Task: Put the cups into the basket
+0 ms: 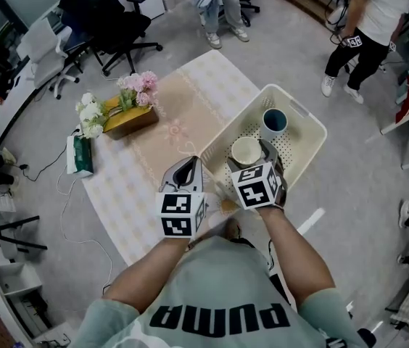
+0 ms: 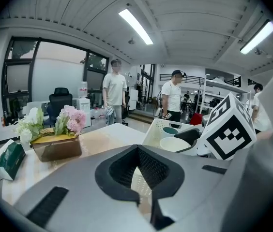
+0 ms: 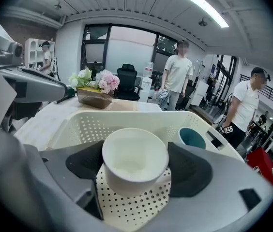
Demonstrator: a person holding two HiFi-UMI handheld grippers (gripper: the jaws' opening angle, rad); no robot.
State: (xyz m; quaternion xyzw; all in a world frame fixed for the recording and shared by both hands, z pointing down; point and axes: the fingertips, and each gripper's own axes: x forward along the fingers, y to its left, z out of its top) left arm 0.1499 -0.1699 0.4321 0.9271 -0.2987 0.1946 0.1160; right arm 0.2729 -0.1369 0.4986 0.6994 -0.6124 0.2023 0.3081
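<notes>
1. Head view first: finds the basket set at the right-hand edge of the table, long side running away from the person.
2. Leaves bare cloth left of the basket as far as the flower box, with the tissue pack further left again. Plenty of free surface on that side.
3. Shows grey floor right of and beyond the basket, with people standing well apart from it.
4. Counts two cups inside the basket: a teal cup upright toward the far end, and a white cup upright nearer the person, the two close but apart.
5. Has the right gripper reaching in over the basket's near rim and clamped on the white cup, a dark pad against each side of its wall. Places the cup above the perforated floor; cannot tell whether it rests on it.
6. Puts the left gripper just left of the basket, over the cloth — jaws pressed together, nothing held.
</notes>
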